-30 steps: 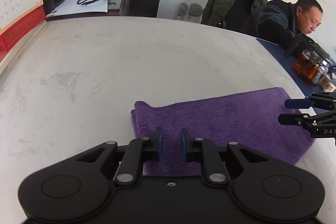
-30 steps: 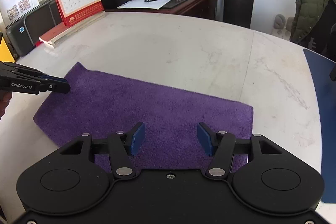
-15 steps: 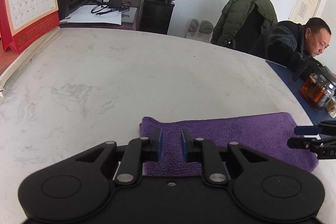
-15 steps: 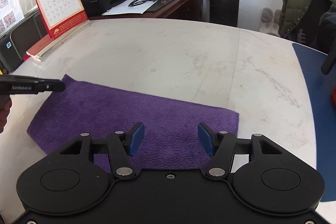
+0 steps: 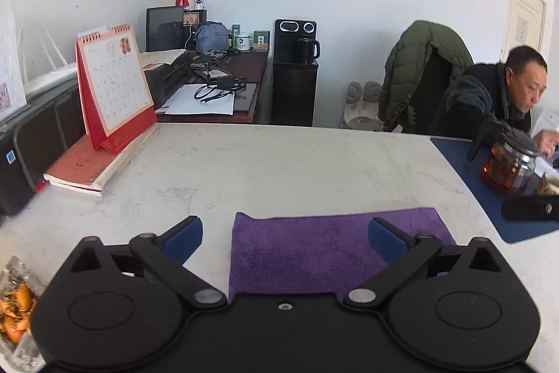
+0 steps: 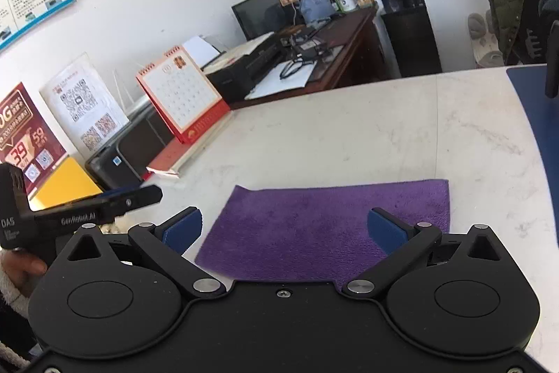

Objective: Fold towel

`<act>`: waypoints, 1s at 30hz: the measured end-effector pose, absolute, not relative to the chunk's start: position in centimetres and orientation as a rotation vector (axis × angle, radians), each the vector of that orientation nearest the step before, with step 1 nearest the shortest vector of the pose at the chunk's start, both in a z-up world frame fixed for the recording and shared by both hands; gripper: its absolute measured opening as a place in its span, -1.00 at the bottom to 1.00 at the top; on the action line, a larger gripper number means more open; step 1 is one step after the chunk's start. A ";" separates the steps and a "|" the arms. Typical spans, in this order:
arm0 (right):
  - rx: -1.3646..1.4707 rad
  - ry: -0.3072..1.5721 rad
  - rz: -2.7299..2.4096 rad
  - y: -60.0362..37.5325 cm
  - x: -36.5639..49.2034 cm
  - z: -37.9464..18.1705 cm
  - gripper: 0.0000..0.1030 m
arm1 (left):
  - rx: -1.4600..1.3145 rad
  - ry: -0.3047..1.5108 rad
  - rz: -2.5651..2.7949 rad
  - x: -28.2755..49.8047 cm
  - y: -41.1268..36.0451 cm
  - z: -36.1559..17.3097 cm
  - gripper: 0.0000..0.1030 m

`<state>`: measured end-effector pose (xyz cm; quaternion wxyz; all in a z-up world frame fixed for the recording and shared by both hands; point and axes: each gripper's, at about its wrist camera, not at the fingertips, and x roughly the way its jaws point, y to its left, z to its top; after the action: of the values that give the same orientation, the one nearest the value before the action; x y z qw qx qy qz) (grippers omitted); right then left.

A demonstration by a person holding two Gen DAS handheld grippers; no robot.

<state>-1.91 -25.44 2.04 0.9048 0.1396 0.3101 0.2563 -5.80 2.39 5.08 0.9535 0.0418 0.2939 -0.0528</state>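
A purple towel [image 5: 335, 247] lies folded flat on a white marble table [image 5: 279, 163], its near edge running under both tools. The left gripper [image 5: 284, 235] hangs above the towel's left end, jaws swinging wide apart with nothing between them; the right gripper [image 6: 284, 231] hangs over the towel's middle, its jaws likewise opening, empty, clear of the cloth. Neither pad presses on fabric. Left of the towel, a hand [image 6: 21, 268] holds the left tool's handle. The fold looks complete, or nearly so. If another fold is wanted, the clean way is to bring each gripper down on a corner of one short end, pinch every layer at once, lift only slightly and carry the edge across to meet the opposite edge squarely. Beyond the towel to the left, a red desk calendar [image 5: 115, 90] stands on a book [image 5: 87, 170]; beyond its right end, a glass teapot [image 5: 510, 166] sits on a blue mat [image 5: 464, 159], where a seated person [image 5: 489, 97] leans in.
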 end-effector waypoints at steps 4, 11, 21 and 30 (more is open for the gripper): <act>0.192 0.493 0.433 -26.9 -8.0 8.2 1.00 | 0.116 0.518 -0.091 -9.5 -1.3 6.9 0.98; 0.431 0.411 0.721 -30.6 -10.1 7.7 1.00 | 0.166 0.492 -0.061 -11.3 -5.1 8.0 0.98; 0.614 0.808 0.655 -28.6 -5.0 3.0 1.00 | 0.069 0.787 0.095 -7.7 -3.6 6.1 0.98; 0.321 0.798 0.439 -26.1 -2.6 3.8 1.00 | 0.026 0.889 0.164 -6.6 -1.5 4.0 0.98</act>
<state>-2.56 -26.09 3.77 0.8857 0.1544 0.3838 0.2109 -6.57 -1.48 3.97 0.8994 0.0125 0.4296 0.0794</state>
